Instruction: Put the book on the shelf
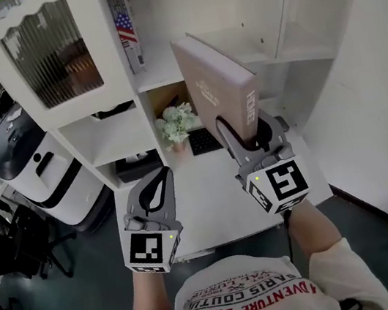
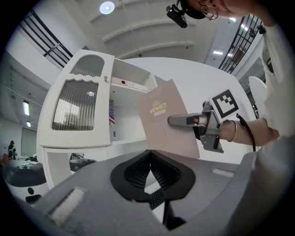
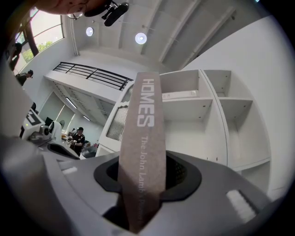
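Observation:
A tan book (image 1: 215,84) with HOMES on its spine stands upright and tilted, held up in front of the white shelf unit (image 1: 165,72). My right gripper (image 1: 250,135) is shut on its lower end, one finger on each cover. In the right gripper view the spine (image 3: 147,138) rises from between the jaws toward the open shelf compartments (image 3: 193,103). The left gripper view shows the book's cover (image 2: 168,120) with the right gripper's finger (image 2: 184,120) across it. My left gripper (image 1: 157,188) hangs lower left over the desk edge, its pads (image 2: 156,171) together and holding nothing.
A book with a flag spine (image 1: 126,29) stands on the shelf at left. Below are a small flower pot (image 1: 176,125), a keyboard (image 1: 205,141) and the white desk (image 1: 209,200). A ribbed-glass cabinet door (image 1: 50,53) and a white machine (image 1: 40,166) are at left.

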A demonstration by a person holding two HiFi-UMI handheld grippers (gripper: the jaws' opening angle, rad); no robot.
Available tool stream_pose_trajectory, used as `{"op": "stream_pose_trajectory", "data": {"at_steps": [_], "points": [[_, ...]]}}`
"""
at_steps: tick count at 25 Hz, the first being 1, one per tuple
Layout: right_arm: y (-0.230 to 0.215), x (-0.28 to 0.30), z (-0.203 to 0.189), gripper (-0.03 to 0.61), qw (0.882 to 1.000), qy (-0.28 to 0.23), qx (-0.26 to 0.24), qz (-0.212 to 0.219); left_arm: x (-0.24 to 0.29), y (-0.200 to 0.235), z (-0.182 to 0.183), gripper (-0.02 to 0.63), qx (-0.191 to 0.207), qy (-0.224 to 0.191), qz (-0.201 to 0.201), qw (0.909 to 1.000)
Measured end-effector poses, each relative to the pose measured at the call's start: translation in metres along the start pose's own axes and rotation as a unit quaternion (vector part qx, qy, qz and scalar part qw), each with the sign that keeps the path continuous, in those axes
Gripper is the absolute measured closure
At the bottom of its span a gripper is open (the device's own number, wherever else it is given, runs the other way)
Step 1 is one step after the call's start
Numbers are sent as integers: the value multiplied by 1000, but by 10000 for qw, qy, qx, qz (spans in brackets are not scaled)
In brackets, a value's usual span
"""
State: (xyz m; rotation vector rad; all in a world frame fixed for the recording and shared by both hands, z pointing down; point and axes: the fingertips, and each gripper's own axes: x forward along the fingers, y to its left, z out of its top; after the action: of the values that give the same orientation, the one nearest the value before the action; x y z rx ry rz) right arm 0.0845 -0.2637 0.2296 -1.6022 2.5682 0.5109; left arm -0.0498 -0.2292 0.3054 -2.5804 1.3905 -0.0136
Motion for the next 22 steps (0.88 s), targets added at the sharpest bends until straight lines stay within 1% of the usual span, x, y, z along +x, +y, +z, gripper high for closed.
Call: {"op": "stream_pose_trajectory", "data": {"at_steps": [5, 8, 12, 16, 22], "points": [[6, 31, 45, 405, 9992, -186, -287, -192, -8, 19, 3, 607, 28, -56, -161, 9999], [11, 46, 70, 405, 9972, -346, -554, -356, -15, 30, 10, 607, 88, -220, -213, 9995], [14, 72, 93, 405, 9944, -479, -764, -545, -23, 46, 11, 607, 48, -255, -267, 9993], [16, 97, 102, 405, 9902, -457, -1092, -748, -33, 63, 9, 607, 60, -256, -289, 9992], [-1, 137, 83, 405, 9890, -180, -1098, -973, -35, 76, -4, 607, 64, -94, -329, 9994]]}}
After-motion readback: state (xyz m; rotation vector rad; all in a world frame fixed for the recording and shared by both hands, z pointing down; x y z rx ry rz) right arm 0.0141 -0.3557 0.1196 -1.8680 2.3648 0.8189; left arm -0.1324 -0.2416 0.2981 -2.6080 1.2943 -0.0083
